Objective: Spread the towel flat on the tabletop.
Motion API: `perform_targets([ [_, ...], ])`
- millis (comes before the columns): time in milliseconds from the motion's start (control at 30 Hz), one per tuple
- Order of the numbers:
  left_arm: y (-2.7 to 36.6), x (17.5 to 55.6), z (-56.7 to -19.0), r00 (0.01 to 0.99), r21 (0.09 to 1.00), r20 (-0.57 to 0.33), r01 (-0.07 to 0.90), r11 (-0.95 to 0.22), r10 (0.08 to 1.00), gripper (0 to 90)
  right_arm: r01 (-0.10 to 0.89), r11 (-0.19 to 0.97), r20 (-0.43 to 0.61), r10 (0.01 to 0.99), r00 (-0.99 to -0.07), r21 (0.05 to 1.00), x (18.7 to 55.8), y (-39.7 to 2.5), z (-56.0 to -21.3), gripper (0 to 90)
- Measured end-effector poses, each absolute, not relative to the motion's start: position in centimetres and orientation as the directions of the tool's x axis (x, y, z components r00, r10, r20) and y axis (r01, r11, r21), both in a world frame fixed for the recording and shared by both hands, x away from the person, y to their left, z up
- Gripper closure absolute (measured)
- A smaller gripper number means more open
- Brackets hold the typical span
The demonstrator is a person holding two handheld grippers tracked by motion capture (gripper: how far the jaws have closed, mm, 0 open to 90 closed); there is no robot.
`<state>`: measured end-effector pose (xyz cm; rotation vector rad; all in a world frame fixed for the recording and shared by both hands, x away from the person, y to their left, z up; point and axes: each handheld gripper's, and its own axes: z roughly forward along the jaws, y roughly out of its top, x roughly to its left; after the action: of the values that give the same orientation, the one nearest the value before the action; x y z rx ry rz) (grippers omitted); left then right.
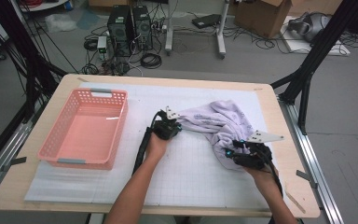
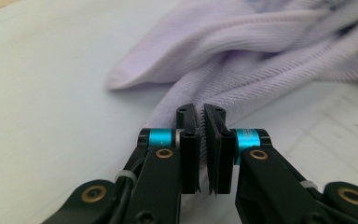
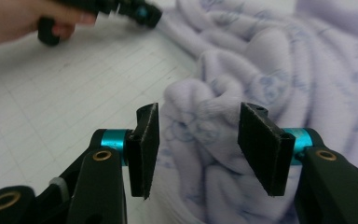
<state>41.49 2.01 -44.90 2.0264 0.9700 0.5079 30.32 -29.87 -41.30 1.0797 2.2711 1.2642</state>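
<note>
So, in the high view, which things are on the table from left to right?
pink basket → left gripper → lilac garment → right gripper

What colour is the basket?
Pink; the basket shows best in the high view.

1 lilac garment (image 1: 219, 122), 1 pink basket (image 1: 86, 128), 2 grippers: left (image 1: 176, 125), right (image 1: 227, 151).
</note>
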Motion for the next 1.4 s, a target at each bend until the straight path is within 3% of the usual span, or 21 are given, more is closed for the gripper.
perform_targets([
  [100, 3.3, 41.9, -44.7, 0.577, 0.826, -0.010, 0.465, -0.319, 0.817, 84.7, 0.479, 0.364, 0.066, 0.738, -0.672, 0.799, 30.8, -28.5, -42.2, 48.3],
  [200, 4.1, 42.3, -44.7, 0.544, 0.836, -0.026, 0.472, -0.281, 0.839, 84.7, 0.499, 0.424, 0.012, 0.753, -0.658, 0.755, 31.0, -27.2, -42.8, 59.0],
  [300, 4.7, 42.5, -44.7, 0.514, 0.838, -0.027, 0.480, -0.261, 0.858, 84.7, 0.472, 0.470, -0.026, 0.729, -0.685, 0.746, 30.6, -26.7, -42.7, 77.3],
  [400, 5.5, 42.8, -44.4, 0.490, 0.838, -0.027, 0.486, -0.248, 0.871, 84.7, 0.453, 0.477, 0.023, 0.670, -0.742, 0.753, 29.8, -27.3, -42.2, 79.9],
  [633, 6.9, 43.0, -44.2, 0.479, 0.833, -0.050, 0.504, -0.228, 0.877, 84.1, 0.383, 0.518, 0.085, 0.508, -0.857, 0.765, 26.8, -29.6, -41.7, 78.3],
  [700, 6.8, 42.9, -44.1, 0.489, 0.827, -0.068, 0.515, -0.225, 0.869, 82.1, 0.377, 0.499, 0.106, 0.489, -0.866, 0.780, 26.5, -30.1, -41.5, 74.6],
  [733, 6.7, 42.8, -44.0, 0.487, 0.828, -0.083, 0.520, -0.212, 0.869, 76.2, 0.373, 0.479, 0.111, 0.490, -0.865, 0.795, 26.5, -30.4, -41.2, 68.0],
  [900, 6.3, 41.5, -43.0, 0.552, 0.837, -0.115, 0.502, -0.219, 0.826, 54.7, 0.354, 0.352, 0.095, 0.579, -0.810, 0.866, 26.5, -32.3, -39.5, 61.8],
  [1133, 4.2, 38.5, -41.8, 0.733, 0.855, -0.103, 0.410, -0.317, 0.673, 52.7, 0.412, 0.287, 0.072, 0.742, -0.667, 0.865, 27.9, -34.6, -40.3, 57.3],
  [1400, 1.7, 36.5, -42.7, 0.849, 0.842, -0.150, 0.378, -0.385, 0.506, 51.5, 0.452, 0.292, 0.098, 0.744, -0.661, 0.843, 30.0, -33.1, -41.1, 51.9],
])
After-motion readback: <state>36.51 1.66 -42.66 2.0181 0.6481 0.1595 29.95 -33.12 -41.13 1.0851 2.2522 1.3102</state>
